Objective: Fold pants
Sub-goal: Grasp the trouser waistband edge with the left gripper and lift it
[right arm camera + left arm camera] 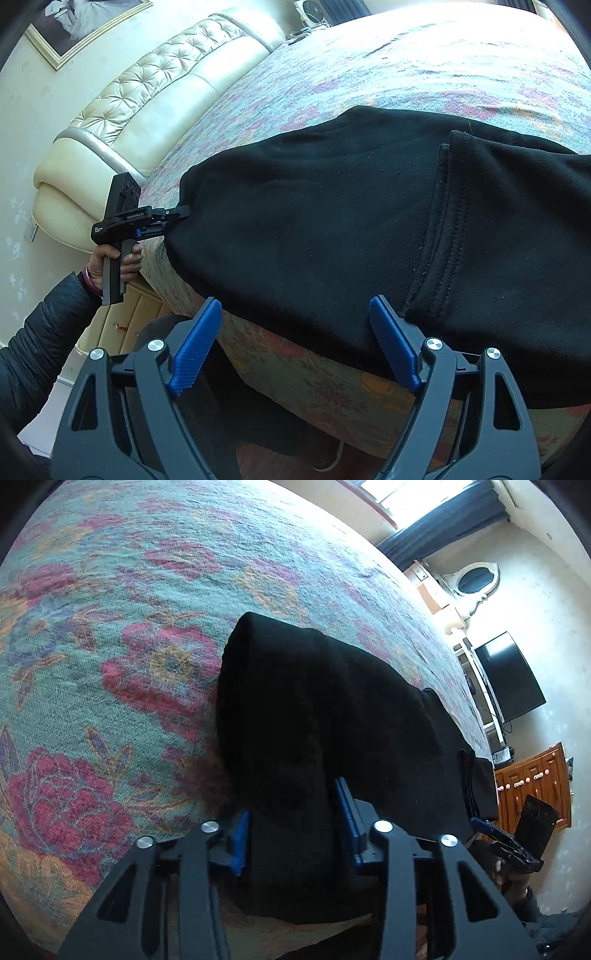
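Note:
Black pants (314, 701) lie folded along the near edge of a bed with a floral cover (110, 664). My left gripper (293, 830) is shut on a bunched end of the pants, with dark fabric filling the gap between its blue pads. The right wrist view shows that left gripper (181, 216) biting the left end of the pants (314, 221), where a stitched hem shows at the right. My right gripper (295, 332) hovers open over the pants' near edge at the bed's side, holding nothing. It also shows as the right gripper (480, 825) at the far end.
A cream tufted headboard (147, 85) and a framed picture (85, 26) stand behind the bed (406, 66). A hand (118, 262) in a dark sleeve holds the left tool above a nightstand (122, 321). A wall television (509, 679) and a wooden cabinet (532, 779) stand beyond the bed's end.

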### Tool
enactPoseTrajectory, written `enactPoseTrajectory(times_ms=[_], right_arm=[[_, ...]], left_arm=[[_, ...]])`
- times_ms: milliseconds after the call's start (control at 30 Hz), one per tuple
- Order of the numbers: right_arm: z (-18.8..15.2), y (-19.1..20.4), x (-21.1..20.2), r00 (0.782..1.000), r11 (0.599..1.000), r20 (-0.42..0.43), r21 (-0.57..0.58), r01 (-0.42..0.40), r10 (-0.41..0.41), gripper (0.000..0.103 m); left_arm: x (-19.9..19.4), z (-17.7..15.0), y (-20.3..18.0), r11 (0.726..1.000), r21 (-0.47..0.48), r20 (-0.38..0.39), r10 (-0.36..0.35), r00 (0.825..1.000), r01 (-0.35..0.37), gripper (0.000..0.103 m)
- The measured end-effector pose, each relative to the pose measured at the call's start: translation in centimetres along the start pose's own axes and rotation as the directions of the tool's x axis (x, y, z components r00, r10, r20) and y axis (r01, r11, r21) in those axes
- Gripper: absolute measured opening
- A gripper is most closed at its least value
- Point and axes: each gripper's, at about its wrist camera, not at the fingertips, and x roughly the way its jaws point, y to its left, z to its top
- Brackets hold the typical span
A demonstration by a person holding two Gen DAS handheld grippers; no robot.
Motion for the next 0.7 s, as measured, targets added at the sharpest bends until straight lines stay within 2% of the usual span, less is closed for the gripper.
enactPoseTrajectory(times_ms=[67,133,267,333,533,600,700], right_arm=[[0.0,-0.1,0.0,1.0,1.0,0.0,0.003,-0.001,0.001,0.082],[0.0,-0.1,-0.1,1.0,1.0,0.001,0.004,0.0,0.0,0.082],[0.1,-0.2,-0.7,1.0,1.0,0.013,0.006,0.003,-0.003,0.082],[0.0,-0.2,-1.3,0.999,1.0,0.031,0.007,0.008,-0.008,0.082],[-0.3,-0.8,-3.4,0.997,1.0,0.075,0.023,0.003,-0.005,0.082],[-0.4,-0.9,-4.1,0.995,1.0,0.094,0.028,0.011,-0.014,0.082],[-0.6,-1.3,-5.7,0.992,0.999,0.129,0.044,0.002,-0.008,0.082]], left_arm=[[-0.1,0.1,0.5,1.0,-0.027,0.006,-0.016,1.0,0.016,0.031],[-0.3,0.1,-0.1,1.0,-0.01,0.012,0.012,1.0,-0.012,0.03],[-1.4,0.8,-2.5,0.999,0.023,0.055,0.02,0.998,-0.021,0.021],[-2.4,1.3,-4.0,0.999,0.038,0.081,0.002,0.997,-0.005,0.021],[-4.5,2.6,-12.1,0.984,0.17,0.132,-0.065,0.989,0.042,0.02],[-4.3,2.7,-15.6,0.972,0.228,0.126,-0.087,0.988,0.056,0.015],[-2.8,2.9,-21.0,0.948,0.309,0.104,-0.118,0.988,0.081,0.015]])
